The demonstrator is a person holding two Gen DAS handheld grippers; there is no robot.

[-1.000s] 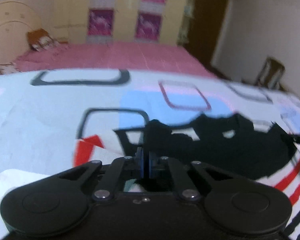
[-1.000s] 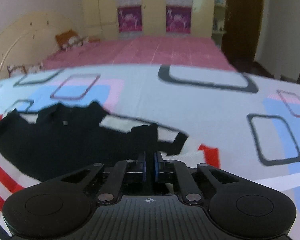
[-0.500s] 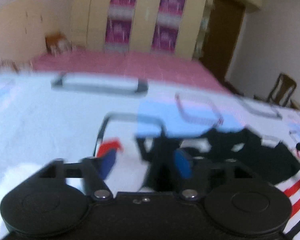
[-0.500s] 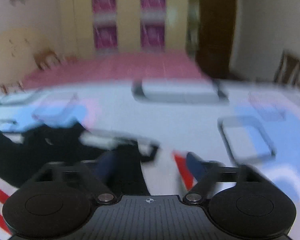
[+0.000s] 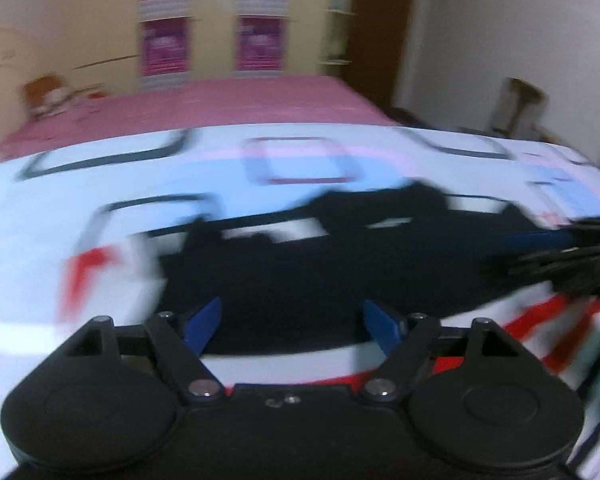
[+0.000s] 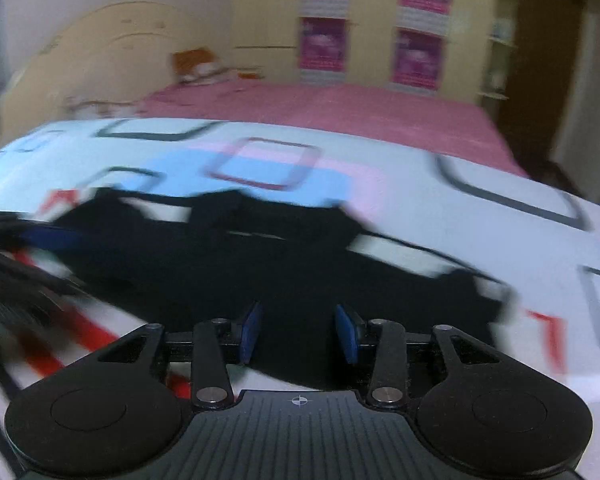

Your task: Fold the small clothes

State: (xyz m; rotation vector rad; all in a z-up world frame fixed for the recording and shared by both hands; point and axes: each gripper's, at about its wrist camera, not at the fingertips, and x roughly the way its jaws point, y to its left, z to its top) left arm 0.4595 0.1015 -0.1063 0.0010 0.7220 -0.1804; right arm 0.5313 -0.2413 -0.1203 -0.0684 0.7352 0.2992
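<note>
A small black shirt (image 5: 320,264) lies spread flat on the patterned white bedsheet (image 5: 40,240); it also shows in the right wrist view (image 6: 228,268). My left gripper (image 5: 292,326) is open and empty, just above the shirt's near edge. My right gripper (image 6: 298,332) is open and empty, over the shirt's near edge. Each gripper shows blurred at the side of the other view: the right one (image 5: 572,248) by the shirt's right sleeve, the left one (image 6: 16,248) by the left sleeve. Both views are motion-blurred.
The sheet carries blue, pink, red and black shapes (image 6: 260,164). A pink bed cover (image 5: 220,104) lies beyond it, with a wardrobe (image 6: 372,24) and a dark door (image 6: 548,60) behind. A chair (image 5: 520,104) stands at the far right.
Both grippers were shut on the shirt's sleeves a second ago; they have opened, let go and swung toward the shirt's middle. The shirt now lies loose on the sheet.
</note>
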